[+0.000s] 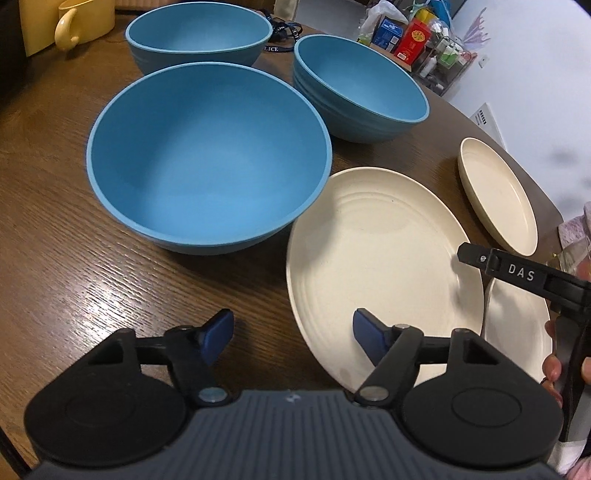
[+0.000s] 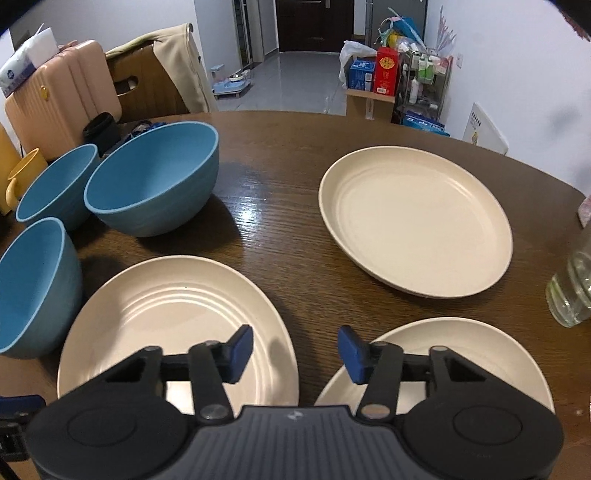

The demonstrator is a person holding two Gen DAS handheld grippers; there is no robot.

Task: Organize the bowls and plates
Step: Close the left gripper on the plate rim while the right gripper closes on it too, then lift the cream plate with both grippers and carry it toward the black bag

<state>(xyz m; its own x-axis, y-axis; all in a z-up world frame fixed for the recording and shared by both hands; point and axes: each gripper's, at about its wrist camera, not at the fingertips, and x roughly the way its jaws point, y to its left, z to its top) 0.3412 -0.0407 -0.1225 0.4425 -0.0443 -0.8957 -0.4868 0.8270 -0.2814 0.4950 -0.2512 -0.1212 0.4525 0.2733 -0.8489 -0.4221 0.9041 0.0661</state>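
Three blue bowls stand on the brown table: the nearest (image 1: 207,158), one behind it (image 1: 199,33) and one to the right (image 1: 362,85). A ribbed cream plate (image 1: 384,258) lies beside the nearest bowl. My left gripper (image 1: 291,332) is open, with that plate's left rim between its jaws and neither pad pressing on it. In the right wrist view my right gripper (image 2: 295,350) is open above the strip of table between the ribbed plate (image 2: 177,314) and a nearer cream plate (image 2: 461,354). A third, deeper plate (image 2: 417,221) lies further back.
A yellow mug (image 1: 85,22) stands at the table's far left. A glass jar (image 2: 572,288) is at the right edge. A chair (image 2: 147,85) and a pink suitcase (image 2: 55,96) stand behind the table. A person's hand (image 1: 554,365) holds the right gripper's handle.
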